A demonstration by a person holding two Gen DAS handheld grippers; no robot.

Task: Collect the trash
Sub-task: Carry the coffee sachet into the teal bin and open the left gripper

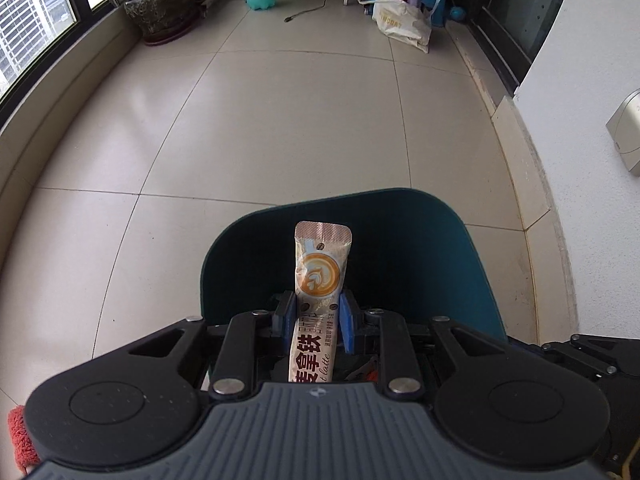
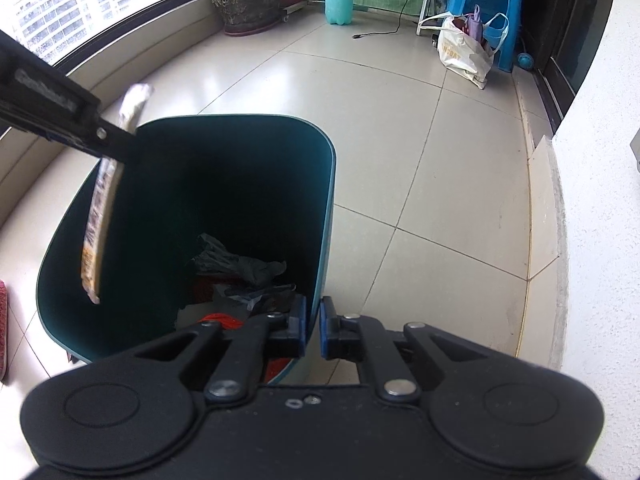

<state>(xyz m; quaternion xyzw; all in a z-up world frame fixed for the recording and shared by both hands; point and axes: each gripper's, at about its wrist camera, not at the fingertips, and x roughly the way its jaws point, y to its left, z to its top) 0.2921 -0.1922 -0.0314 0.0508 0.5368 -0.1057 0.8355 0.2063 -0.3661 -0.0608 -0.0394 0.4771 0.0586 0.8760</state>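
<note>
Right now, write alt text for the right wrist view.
The right tongs grip the near rim of a teal bin holding dark crumpled trash. At left, the left tongs hold a coffee sachet over the bin's rim.

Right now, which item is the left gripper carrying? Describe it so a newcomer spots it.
Find the dark teal bin on the tiled floor. Over its rim, the left gripper grips a long cream latte sachet, the only printed stick pack; the trash inside is dark and crumpled.
</note>
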